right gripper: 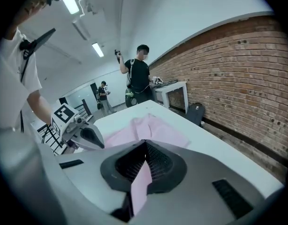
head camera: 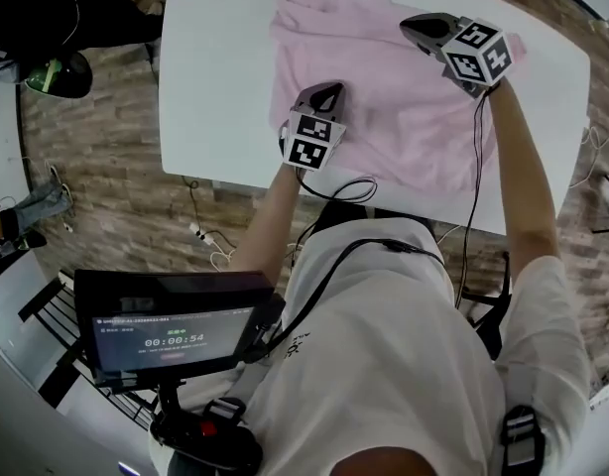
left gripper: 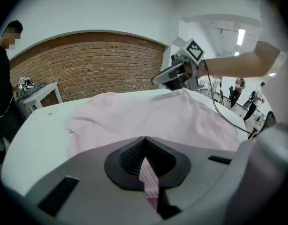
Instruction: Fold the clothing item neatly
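A pink garment [head camera: 384, 97] lies spread on the white table [head camera: 215, 87], with rumpled folds at its far left part. My left gripper [head camera: 327, 91] sits at the garment's near left edge. In the left gripper view it [left gripper: 145, 162] is shut on a pinch of pink cloth [left gripper: 147, 179], which sticks up between the jaws. My right gripper [head camera: 412, 24] is over the garment's far right part. In the right gripper view it [right gripper: 144, 165] is likewise shut on a strip of the pink cloth [right gripper: 140, 186]. Each gripper shows in the other's view: the right gripper [left gripper: 174, 76] and the left gripper [right gripper: 83, 135].
A screen on a stand [head camera: 171, 325] hangs in front of the person's body. Cables [head camera: 210, 241] trail on the wooden floor under the table's near edge. A person in black [right gripper: 138, 78] stands beyond the table near a small white table [right gripper: 174, 95] by the brick wall [right gripper: 247, 78].
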`<move>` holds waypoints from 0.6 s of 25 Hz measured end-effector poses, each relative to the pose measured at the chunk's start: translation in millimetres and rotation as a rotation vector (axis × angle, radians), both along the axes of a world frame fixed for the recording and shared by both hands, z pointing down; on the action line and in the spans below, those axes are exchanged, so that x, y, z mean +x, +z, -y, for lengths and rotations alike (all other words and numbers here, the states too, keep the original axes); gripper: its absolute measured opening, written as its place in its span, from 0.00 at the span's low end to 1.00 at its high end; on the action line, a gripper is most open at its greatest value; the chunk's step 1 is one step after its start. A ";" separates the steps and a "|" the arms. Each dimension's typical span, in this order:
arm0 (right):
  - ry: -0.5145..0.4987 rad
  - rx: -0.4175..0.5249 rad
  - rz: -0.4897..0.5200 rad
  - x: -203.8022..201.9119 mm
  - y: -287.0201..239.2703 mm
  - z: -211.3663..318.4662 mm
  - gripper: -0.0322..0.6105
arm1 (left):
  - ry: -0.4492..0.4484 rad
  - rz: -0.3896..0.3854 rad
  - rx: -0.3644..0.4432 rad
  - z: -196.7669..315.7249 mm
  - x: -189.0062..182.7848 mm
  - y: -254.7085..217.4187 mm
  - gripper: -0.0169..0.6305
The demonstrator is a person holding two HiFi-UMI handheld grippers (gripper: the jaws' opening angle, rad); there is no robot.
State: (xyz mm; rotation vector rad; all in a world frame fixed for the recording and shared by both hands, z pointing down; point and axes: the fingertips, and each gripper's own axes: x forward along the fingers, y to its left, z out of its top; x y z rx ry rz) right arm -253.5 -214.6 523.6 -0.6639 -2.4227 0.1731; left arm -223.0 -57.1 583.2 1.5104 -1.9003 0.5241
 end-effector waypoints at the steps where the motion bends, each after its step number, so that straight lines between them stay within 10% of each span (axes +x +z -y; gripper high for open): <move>1: -0.018 0.015 0.002 -7.6 2.2 -8.9 0.05 | -0.001 -0.002 -0.001 -0.5 4.2 2.2 0.03; 15: -0.182 0.275 -0.048 -92.5 53.9 -79.5 0.16 | -0.076 -0.029 0.111 4.1 16.1 -4.6 0.03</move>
